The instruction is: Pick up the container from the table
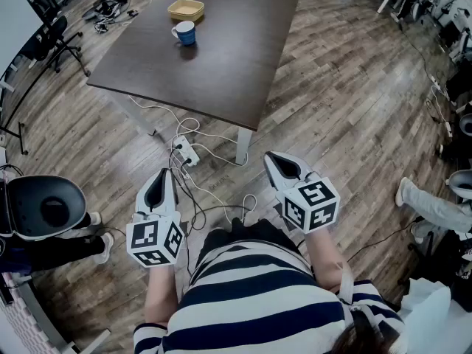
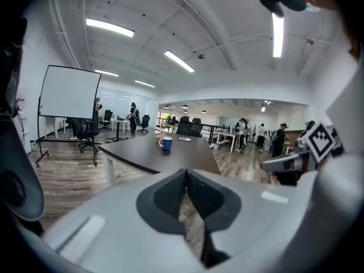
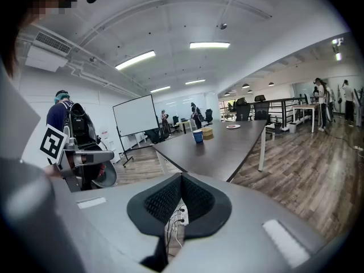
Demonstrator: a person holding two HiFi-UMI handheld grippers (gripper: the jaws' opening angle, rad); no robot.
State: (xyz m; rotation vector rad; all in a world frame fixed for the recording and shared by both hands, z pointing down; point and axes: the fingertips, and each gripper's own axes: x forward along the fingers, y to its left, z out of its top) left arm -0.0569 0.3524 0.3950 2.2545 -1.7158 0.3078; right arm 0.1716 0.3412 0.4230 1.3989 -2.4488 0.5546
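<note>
The container (image 1: 186,9) is a shallow, pale yellow dish with a rounded-square rim and an open top. It sits upright and flat on the dark rectangular table (image 1: 221,65), near that table's far end. It lies well apart from both grippers. It is far ahead of the left gripper (image 1: 165,172) and slightly to that gripper's right, and far ahead and to the left of the right gripper (image 1: 273,159). In the left gripper view the container (image 2: 157,136) is only a small yellowish sliver above the jaws. In the right gripper view the container (image 3: 207,132) shows tan, above the jaws and a little to their right.
</note>
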